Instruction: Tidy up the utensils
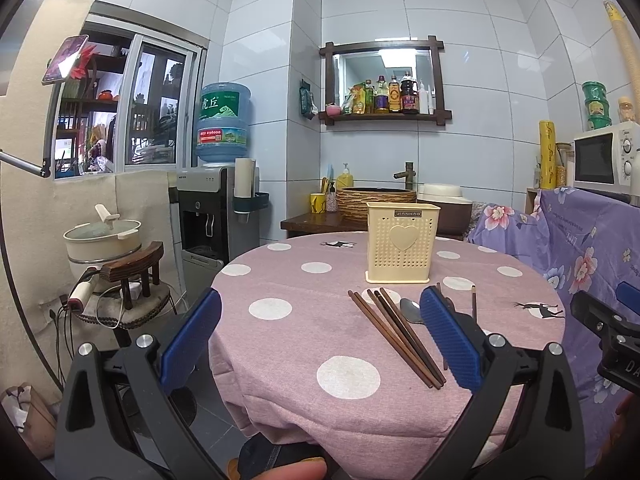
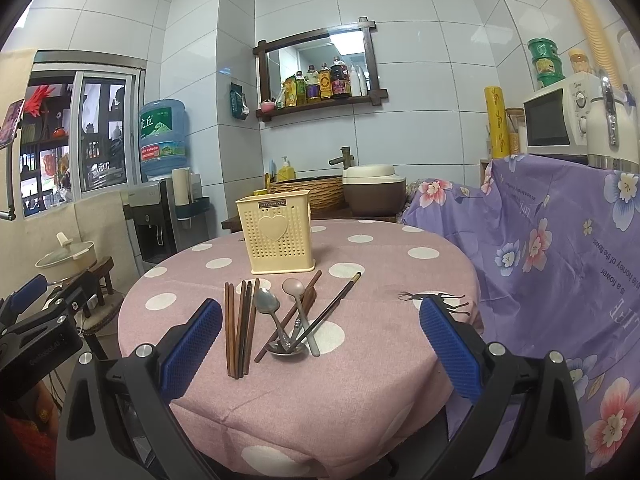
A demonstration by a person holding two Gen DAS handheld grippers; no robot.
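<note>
A cream perforated utensil holder point(image 2: 280, 232) with a heart stands upright on the round pink polka-dot table point(image 2: 380, 360); it also shows in the left wrist view point(image 1: 402, 249). In front of it lie several brown chopsticks point(image 2: 240, 328), also in the left wrist view point(image 1: 396, 336), a metal spoon point(image 2: 267, 304), a pinkish spoon point(image 2: 300, 312), a ladle-like spoon point(image 2: 286, 349) and two crossed chopsticks point(image 2: 328, 312). My right gripper point(image 2: 320, 344) is open and empty, above the table's near edge. My left gripper point(image 1: 320, 336) is open and empty, left of the chopsticks.
A purple floral cloth point(image 2: 560, 280) covers something right of the table. A water dispenser point(image 1: 216, 208), a pot on a stool point(image 1: 104, 240) and a sink counter point(image 1: 376, 200) stand behind. The right gripper's body shows at the left wrist view's right edge point(image 1: 612, 332).
</note>
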